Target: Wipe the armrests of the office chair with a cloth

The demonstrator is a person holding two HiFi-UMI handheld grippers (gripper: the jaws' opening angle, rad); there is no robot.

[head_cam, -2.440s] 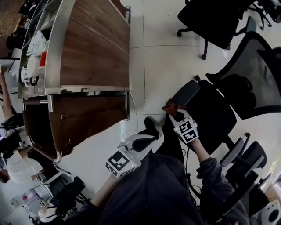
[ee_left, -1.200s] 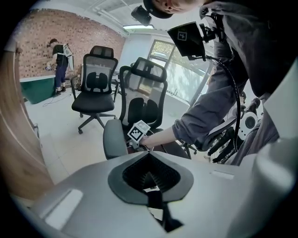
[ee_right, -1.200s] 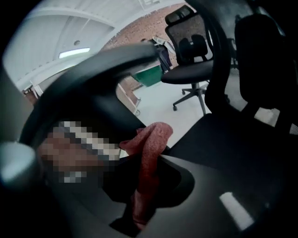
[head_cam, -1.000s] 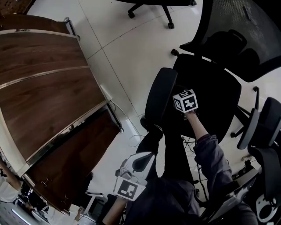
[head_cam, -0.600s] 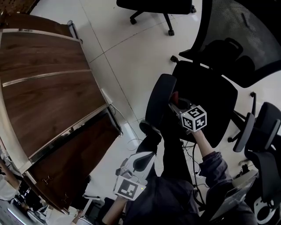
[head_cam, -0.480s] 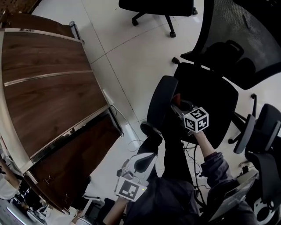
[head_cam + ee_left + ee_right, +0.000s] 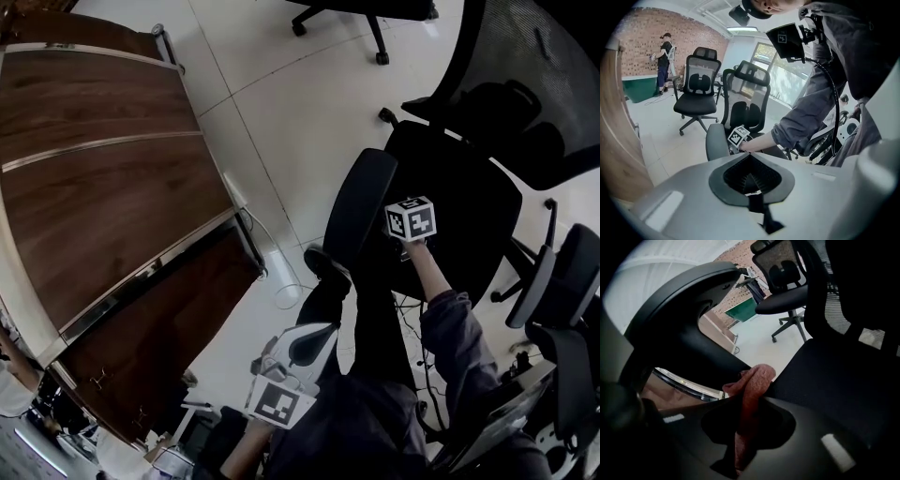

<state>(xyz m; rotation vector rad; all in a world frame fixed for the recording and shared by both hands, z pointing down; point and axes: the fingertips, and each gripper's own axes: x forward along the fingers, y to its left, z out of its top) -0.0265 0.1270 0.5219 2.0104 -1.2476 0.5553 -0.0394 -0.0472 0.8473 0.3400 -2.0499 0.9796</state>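
The cloth is dull red-pink. The office chair and its armrest are black, with fine mesh at 1 o'clock. The marker cube shows black-and-white squares. The left gripper is light grey, with black jaws. At 9 o'clock, the desk is brown wood grain with silver strips.

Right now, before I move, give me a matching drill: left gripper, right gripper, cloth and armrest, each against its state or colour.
1 left gripper
2 right gripper
3 cloth
4 armrest

A reddish-pink
B black, beside the seat
C shut, holding nothing
D shut on the cloth

Pairs: 1-C, 2-D, 3-A, 4-B
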